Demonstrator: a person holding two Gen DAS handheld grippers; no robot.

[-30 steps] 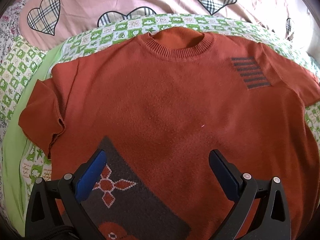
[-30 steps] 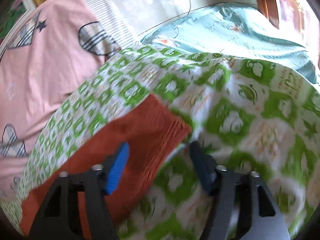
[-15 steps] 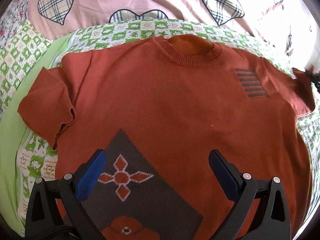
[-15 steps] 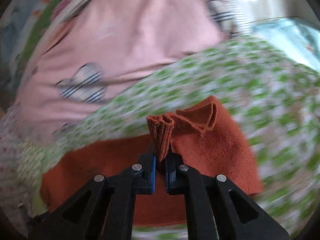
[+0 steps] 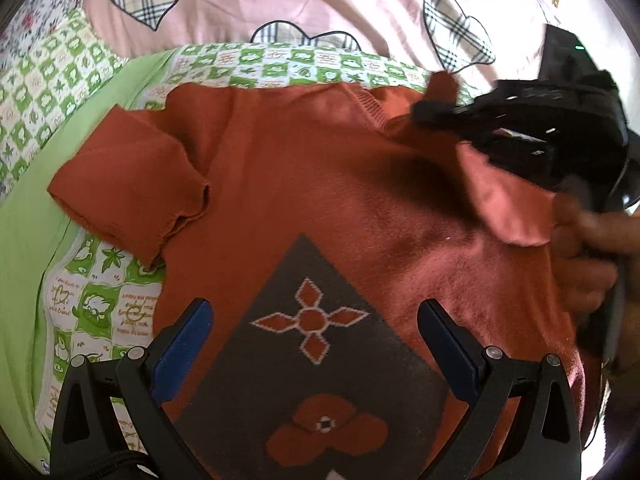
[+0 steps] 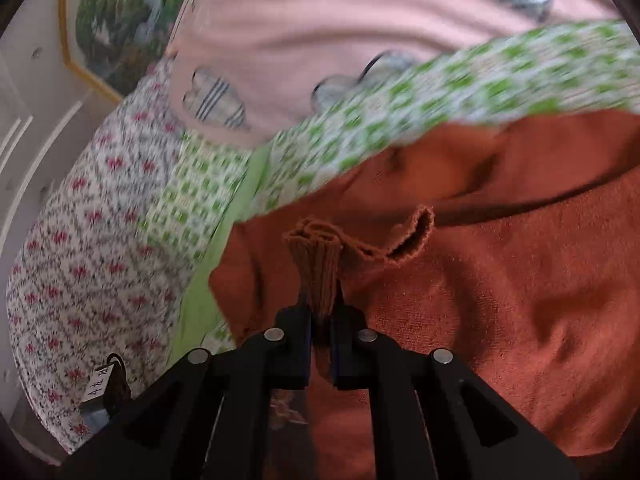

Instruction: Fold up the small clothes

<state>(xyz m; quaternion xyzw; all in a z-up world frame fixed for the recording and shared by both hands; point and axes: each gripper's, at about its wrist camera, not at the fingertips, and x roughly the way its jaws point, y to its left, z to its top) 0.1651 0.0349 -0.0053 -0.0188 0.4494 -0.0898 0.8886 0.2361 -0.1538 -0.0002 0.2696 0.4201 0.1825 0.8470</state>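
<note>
A rust-orange knit sweater (image 5: 304, 184) lies front up on the bed, with a dark patch with flower motifs (image 5: 312, 364) near its hem. My left gripper (image 5: 312, 336) is open and empty, hovering over that patch. My right gripper (image 6: 320, 312) is shut on the ribbed cuff of the sweater's right sleeve (image 6: 316, 264) and holds it lifted over the sweater's body (image 6: 500, 280). In the left wrist view the right gripper (image 5: 424, 114) reaches in from the right, with the folded-over sleeve (image 5: 508, 204) hanging under it. The left sleeve (image 5: 128, 192) lies flat.
The sweater rests on a green-and-white checked bedsheet (image 5: 100, 312). A pink quilt with plaid hearts (image 5: 280, 0) lies behind it. A floral pillow (image 6: 80, 260) is at the left. The person's hand (image 5: 584, 248) holds the right gripper at the right edge.
My right gripper, which closed on the right sleeve cuff, has carried it leftward over the sweater's chest. My left gripper has drawn back slightly and stays open.
</note>
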